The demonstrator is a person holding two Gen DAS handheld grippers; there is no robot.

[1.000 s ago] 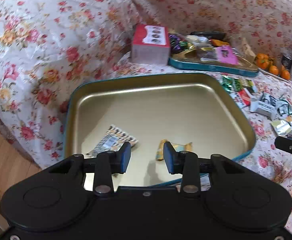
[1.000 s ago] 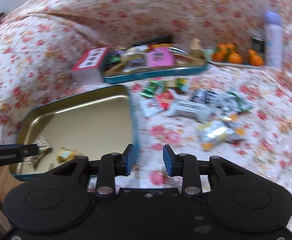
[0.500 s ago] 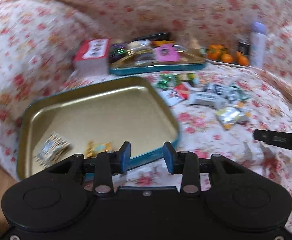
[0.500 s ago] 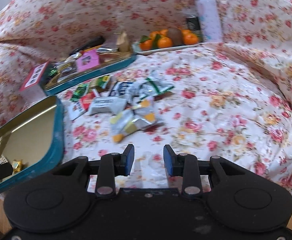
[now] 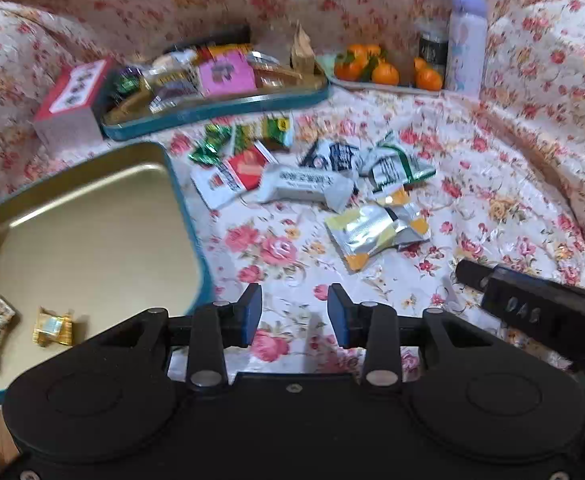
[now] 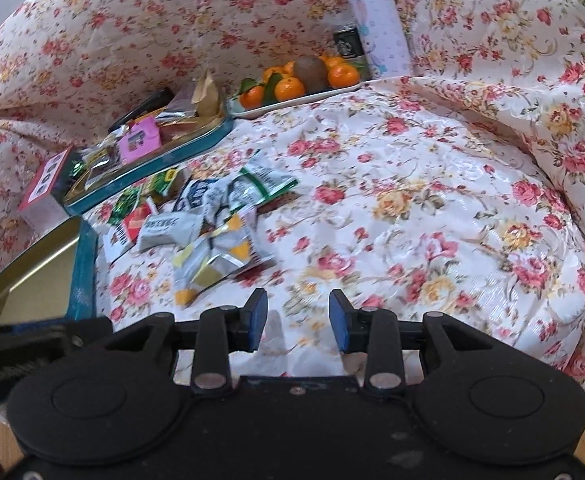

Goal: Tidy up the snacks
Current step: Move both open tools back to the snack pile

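A gold tin tray with a teal rim (image 5: 184,216) lies at the left and holds two small wrapped sweets (image 5: 52,326). It also shows in the right wrist view (image 6: 82,264). A heap of loose snack packets (image 5: 332,184) lies on the floral cloth right of it, also in the right wrist view (image 6: 208,220). A silver and yellow packet (image 5: 372,232) is the nearest. My left gripper (image 5: 294,314) is open and empty above the cloth, short of the heap. My right gripper (image 6: 298,320) is open and empty, right of the heap.
A second teal tray (image 5: 220,104) full of snacks sits at the back, with a red and white box (image 5: 72,100) to its left. A plate of oranges (image 5: 384,72), a dark jar (image 5: 432,48) and a lilac bottle (image 5: 466,40) stand at the back right.
Both grippers have swung to the right, away from the gold tray and toward the heap of packets. Both stayed open and empty.
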